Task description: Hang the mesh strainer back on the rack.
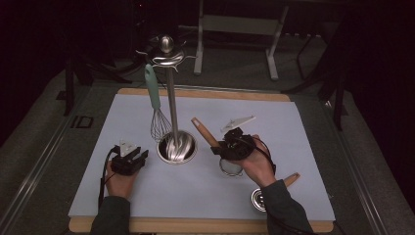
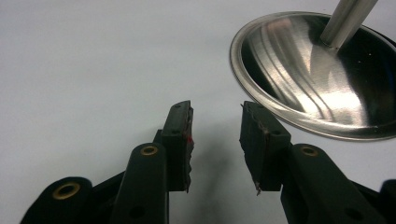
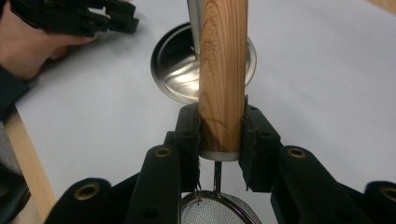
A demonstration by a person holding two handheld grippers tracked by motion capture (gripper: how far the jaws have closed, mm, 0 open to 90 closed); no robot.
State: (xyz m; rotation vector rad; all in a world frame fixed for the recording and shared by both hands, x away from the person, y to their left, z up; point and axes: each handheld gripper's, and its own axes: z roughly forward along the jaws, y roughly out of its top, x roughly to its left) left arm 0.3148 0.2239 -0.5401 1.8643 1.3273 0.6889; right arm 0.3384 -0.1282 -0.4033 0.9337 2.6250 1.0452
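Strainer (image 3: 223, 70) — over pale sheet (image 1: 303, 147), dark room

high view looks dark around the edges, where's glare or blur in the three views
High view: the room is black, the table mat lit evenly. Left gripper view: streaky glare on the stand's steel base, its far rim soft. Right gripper view: the wooden handle sharp, the strainer mesh blurred.

Counted on the table: one steel utensil stand (image 1: 176, 146) at the centre, one teal-handled whisk (image 1: 155, 105) hanging at its 11 o'clock, one wooden-handled mesh strainer (image 1: 204, 132) at 3 o'clock, one more wooden-handled utensil (image 1: 291, 178) at 4 o'clock, and two hand-held grippers.
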